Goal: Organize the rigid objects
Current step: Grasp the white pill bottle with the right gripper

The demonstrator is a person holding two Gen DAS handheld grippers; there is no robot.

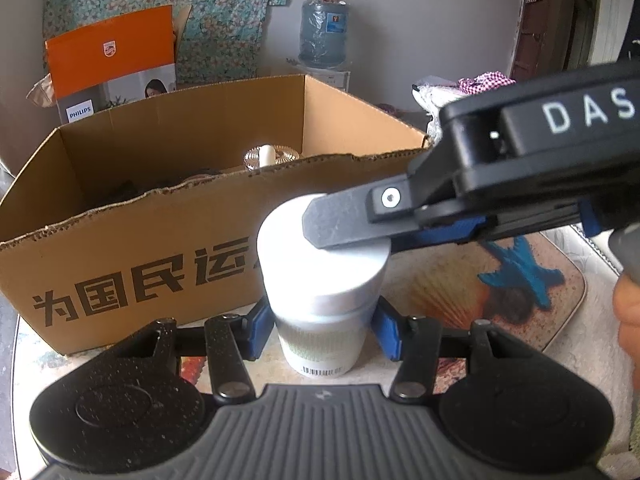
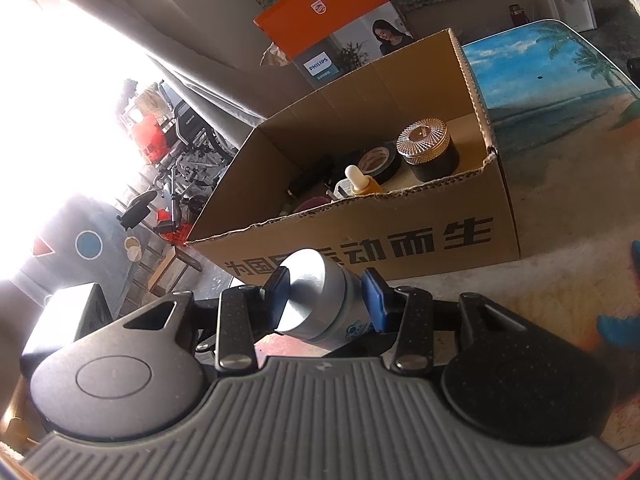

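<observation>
White-lidded jar (image 1: pixel 320 280) standing on the table (image 1: pixel 500 304), just before the cardboard box (image 1: pixel 132 240). Left gripper (image 1: pixel 320 326) fingers clamping its body; right gripper (image 2: pixel 326 300) fingers pinching the lid. Risk: opposing pulls twisting the jar loose, toppling it.

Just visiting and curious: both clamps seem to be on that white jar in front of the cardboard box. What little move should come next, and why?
Probably the left gripper should let go. It and the right gripper both clamp the white jar, which is outside the cardboard box; one grip looks enough to lift it in.
</observation>
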